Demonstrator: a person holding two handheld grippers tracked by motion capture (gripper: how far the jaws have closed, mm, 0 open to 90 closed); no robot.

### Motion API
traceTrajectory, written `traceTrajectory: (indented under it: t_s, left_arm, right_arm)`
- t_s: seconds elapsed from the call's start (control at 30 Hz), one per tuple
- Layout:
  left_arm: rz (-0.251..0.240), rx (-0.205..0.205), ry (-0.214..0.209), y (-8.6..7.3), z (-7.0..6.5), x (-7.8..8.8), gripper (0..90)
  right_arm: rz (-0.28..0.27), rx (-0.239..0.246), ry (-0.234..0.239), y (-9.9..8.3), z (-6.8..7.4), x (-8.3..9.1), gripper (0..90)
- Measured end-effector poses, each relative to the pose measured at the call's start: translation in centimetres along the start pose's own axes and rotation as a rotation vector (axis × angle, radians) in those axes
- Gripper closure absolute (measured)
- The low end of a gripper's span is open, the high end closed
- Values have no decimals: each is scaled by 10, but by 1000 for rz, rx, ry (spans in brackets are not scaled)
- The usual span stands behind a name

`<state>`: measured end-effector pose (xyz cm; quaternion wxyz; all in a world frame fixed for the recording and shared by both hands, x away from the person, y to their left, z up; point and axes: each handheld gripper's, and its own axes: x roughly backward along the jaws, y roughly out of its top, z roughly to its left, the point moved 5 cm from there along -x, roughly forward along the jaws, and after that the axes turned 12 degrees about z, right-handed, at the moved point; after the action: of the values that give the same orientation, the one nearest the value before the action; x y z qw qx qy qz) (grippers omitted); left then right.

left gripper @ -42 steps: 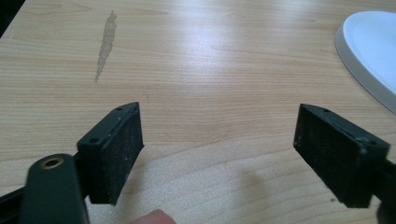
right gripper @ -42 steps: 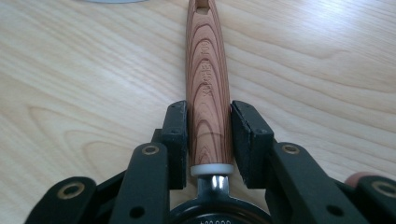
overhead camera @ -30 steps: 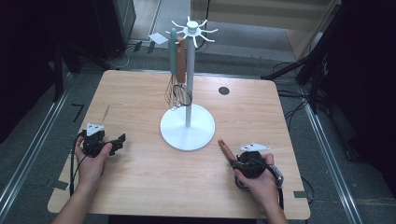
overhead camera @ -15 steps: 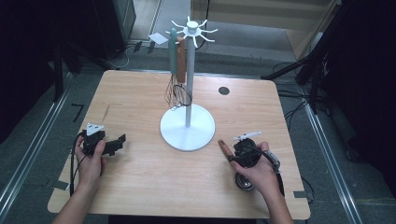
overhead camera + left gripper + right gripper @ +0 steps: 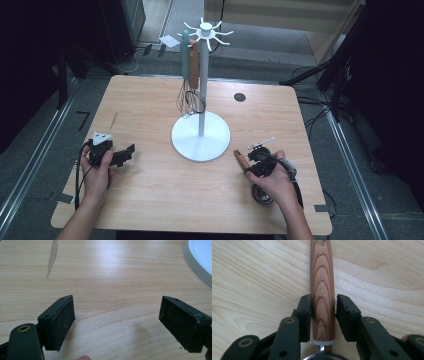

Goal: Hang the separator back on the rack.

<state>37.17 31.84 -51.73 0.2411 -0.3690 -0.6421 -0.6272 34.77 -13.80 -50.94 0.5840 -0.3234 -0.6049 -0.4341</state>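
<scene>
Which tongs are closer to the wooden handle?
Right. The right tongs are clamped around the wooden handle; the left tongs sit far across the table.

Brown wood-grain handle [image 5: 322, 290], black gripper [image 5: 323, 315], white stand [image 5: 201, 135], pale wooden table [image 5: 150, 200].

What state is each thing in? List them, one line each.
Left gripper: open, empty.
Right gripper: shut on the wooden handle.
Wooden handle: clamped between the pads.
Rack: upright, two utensils hanging from it.
Utensils: hanging side by side, handles up.
</scene>
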Motion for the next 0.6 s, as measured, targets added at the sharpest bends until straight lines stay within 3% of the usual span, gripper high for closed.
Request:
traceTrajectory:
  t_s: [0.37,0.6]
  left_arm:
    - [2,0,-3,0,0,0,140]
    - [4,-1,-2,0,0,0,141]
  right_arm:
    - [52,-4,-15,-2,1,-4,640]
    - [47,10,-34,1,2,-6,645]
